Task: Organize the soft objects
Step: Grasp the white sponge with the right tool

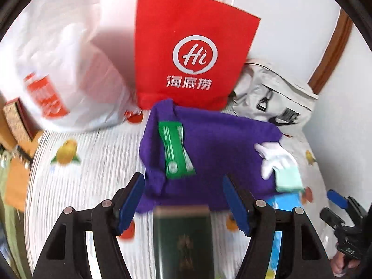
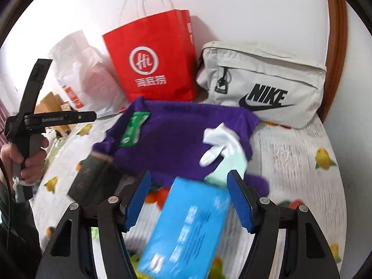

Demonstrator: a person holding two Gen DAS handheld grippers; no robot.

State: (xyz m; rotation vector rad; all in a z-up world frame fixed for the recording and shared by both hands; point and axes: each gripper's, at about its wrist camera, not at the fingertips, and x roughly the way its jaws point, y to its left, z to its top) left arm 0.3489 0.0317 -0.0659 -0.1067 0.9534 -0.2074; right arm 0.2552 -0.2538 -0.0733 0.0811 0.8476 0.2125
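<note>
A purple knit cloth lies spread on the fruit-print bed sheet. On it rest a green packet and a white glove with a pale green cuff. My left gripper is open above a dark green box, and its pads stand clear of the box's sides. My right gripper is open over a blue box that lies on the sheet. Both views are blurred by motion.
A red paper bag stands against the wall behind the cloth. Left of it is a white plastic bag, and to its right a grey Nike pouch. A hand holds the left gripper's handle. Cardboard boxes sit beyond the bed's left edge.
</note>
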